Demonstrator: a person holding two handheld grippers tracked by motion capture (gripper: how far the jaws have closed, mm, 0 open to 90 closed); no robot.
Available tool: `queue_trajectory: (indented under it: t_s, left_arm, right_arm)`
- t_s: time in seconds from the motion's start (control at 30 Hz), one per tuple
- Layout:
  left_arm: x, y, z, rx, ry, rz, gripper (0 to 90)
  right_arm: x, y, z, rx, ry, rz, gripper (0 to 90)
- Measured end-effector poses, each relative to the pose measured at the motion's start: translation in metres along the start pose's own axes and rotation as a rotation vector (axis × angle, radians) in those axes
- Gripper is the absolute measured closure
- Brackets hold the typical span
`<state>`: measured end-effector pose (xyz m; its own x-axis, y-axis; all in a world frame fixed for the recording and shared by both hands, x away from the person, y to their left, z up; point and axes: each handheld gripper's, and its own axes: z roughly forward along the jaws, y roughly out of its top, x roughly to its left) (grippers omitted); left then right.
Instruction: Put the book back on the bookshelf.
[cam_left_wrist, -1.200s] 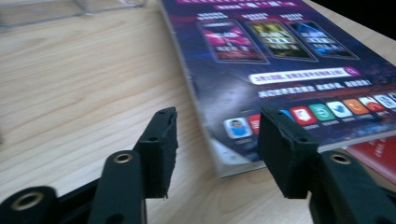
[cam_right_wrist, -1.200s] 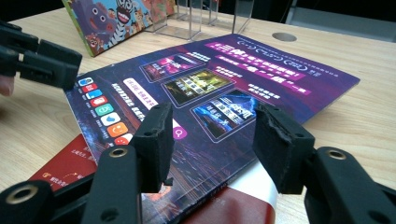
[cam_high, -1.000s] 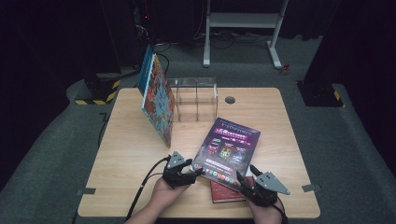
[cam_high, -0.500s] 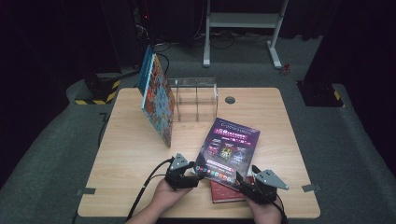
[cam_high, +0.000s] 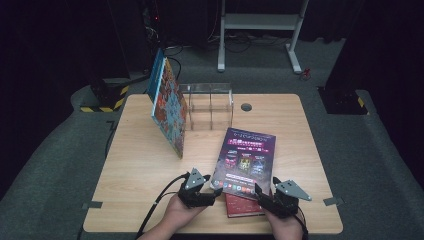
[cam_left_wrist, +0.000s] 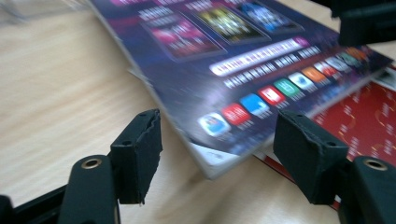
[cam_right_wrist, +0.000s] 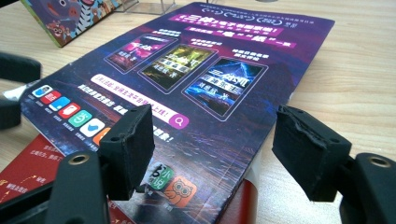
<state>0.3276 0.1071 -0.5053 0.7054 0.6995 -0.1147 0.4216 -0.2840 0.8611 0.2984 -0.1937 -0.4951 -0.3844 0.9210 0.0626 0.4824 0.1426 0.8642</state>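
Both grippers stand released at the near corners of the purple book.

The purple book (cam_high: 244, 159) lies flat on the table (cam_high: 140, 170), its near end over a red book (cam_high: 243, 204). The left gripper (cam_left_wrist: 217, 149) has its jaws apart about the near left corner, pads clear of it. The right gripper (cam_right_wrist: 212, 144) (its jaws have just been opening) straddles the near right corner, seemingly without touching.

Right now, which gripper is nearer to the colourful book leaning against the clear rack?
Left. The left gripper sits at the purple book's near left corner, on the leaning book's side. The right gripper sits at the purple book's near right corner, farther off.
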Motion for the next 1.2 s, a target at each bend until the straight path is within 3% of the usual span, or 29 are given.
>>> queue_trajectory:
  t_s: [0.1,0.23,0.37,0.53,0.67,0.8,0.9,1.0,1.2]
  left_arm:
    - [0.006,0.002,-0.006,-0.049,0.032,-0.014,36.1]
    - [0.011,0.004,-0.003,-0.075,0.089,-0.021,42.7]
    - [0.016,0.005,0.006,-0.045,0.171,0.002,54.9]
    - [0.019,0.006,0.016,-0.021,0.202,0.003,66.1]
    - [0.019,0.004,0.025,0.005,0.192,-0.017,68.0]
    - [0.018,0.005,0.023,-0.004,0.163,-0.019,68.6]
    - [0.009,0.005,0.023,-0.005,0.138,0.009,68.0]
    - [0.002,0.005,0.022,-0.001,0.126,0.049,67.0]
    - [-0.002,0.004,0.020,-0.001,0.124,0.063,62.7]
  right_arm:
    - [0.000,0.000,0.001,0.008,-0.002,0.010,28.7]
    - [0.000,0.000,0.002,0.011,-0.006,0.004,28.6]
    - [0.001,-0.001,0.004,0.019,-0.008,0.005,28.5]
    - [0.001,-0.002,0.005,0.027,-0.010,0.007,28.5]
    - [-0.001,-0.002,0.006,0.028,-0.011,0.014,28.4]
    - [-0.003,-0.003,0.006,0.027,-0.009,0.030,26.8]
    - [-0.004,-0.003,0.009,0.046,-0.005,0.047,23.7]
    - [-0.007,-0.002,0.009,0.047,-0.033,0.062,21.7]
    - [-0.014,-0.003,0.008,0.058,-0.028,0.085,21.9]
